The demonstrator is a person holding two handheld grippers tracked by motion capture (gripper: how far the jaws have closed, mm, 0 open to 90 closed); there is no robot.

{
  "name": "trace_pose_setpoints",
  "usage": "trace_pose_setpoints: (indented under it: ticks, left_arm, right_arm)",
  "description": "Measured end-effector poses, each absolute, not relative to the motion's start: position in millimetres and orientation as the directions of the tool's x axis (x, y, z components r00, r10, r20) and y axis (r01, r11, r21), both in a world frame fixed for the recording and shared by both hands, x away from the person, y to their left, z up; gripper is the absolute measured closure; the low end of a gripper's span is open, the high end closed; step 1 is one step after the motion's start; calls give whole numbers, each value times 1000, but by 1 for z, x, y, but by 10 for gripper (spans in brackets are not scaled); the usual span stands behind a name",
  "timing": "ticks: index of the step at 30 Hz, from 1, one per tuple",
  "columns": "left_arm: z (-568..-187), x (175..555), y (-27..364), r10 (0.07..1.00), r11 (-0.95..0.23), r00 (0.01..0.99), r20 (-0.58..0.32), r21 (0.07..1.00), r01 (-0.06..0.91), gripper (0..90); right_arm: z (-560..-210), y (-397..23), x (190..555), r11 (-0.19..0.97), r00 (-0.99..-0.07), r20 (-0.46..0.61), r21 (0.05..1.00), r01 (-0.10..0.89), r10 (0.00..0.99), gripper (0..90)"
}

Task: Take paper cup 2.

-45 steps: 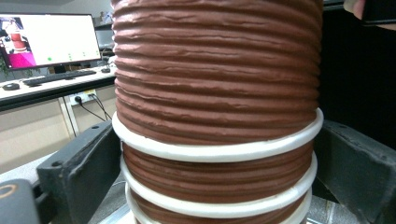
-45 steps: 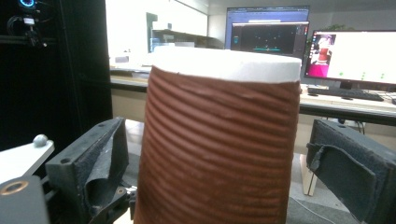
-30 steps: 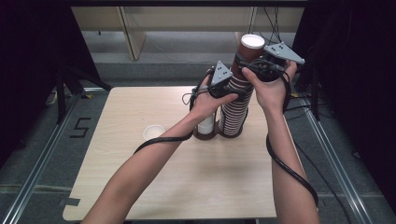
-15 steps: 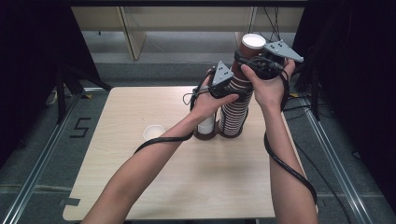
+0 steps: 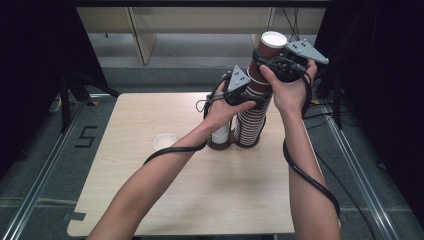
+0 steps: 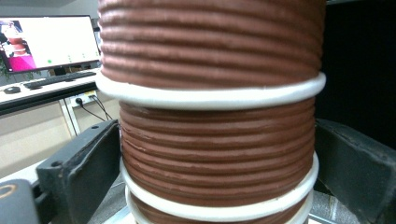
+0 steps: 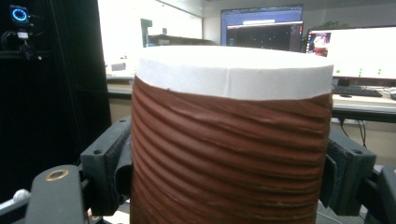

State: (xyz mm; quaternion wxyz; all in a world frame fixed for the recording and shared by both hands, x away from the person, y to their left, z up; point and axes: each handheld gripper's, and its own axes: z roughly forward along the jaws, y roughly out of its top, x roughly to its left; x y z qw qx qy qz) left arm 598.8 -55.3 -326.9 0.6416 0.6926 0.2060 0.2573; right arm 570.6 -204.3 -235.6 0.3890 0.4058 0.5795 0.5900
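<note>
High view: upright cup stack (image 5: 255, 107), rims up, clamped by left fingers (image 5: 243, 95); right fingers (image 5: 270, 59) closing on its top.

Both forearms reach forward, raised. Left gripper (image 5: 245, 92) sits lower, jaws wide, pads against what's between them. Right gripper (image 5: 272, 62) sits just above it, up and right; jaws have just been closing, pads now pressing both sides.

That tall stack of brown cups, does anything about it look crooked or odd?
Yes. The cup stack leans to the right as it rises, and the top cup sits high above the rest. A lone white cup stands apart.
</note>
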Motion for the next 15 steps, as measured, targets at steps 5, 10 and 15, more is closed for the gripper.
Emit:
trace_pose_setpoints:
  ticks: [5, 10, 15]
  left_arm:
    - [-327, 599, -55, 616, -96, 782, 95, 994, -46, 31]
    - [-327, 599, -55, 617, -94, 782, 94, 995, -45, 31]
    - [-327, 599, -55, 617, -96, 781, 96, 994, -47, 32]
  right_arm:
    - [-229, -205, 569, -25, -362, 20, 1000, -11, 932, 203]
    - [-226, -206, 567, -33, -360, 22, 999, -26, 933, 204]
    - [-226, -206, 565, -51, -355, 30, 997, -50, 934, 206]
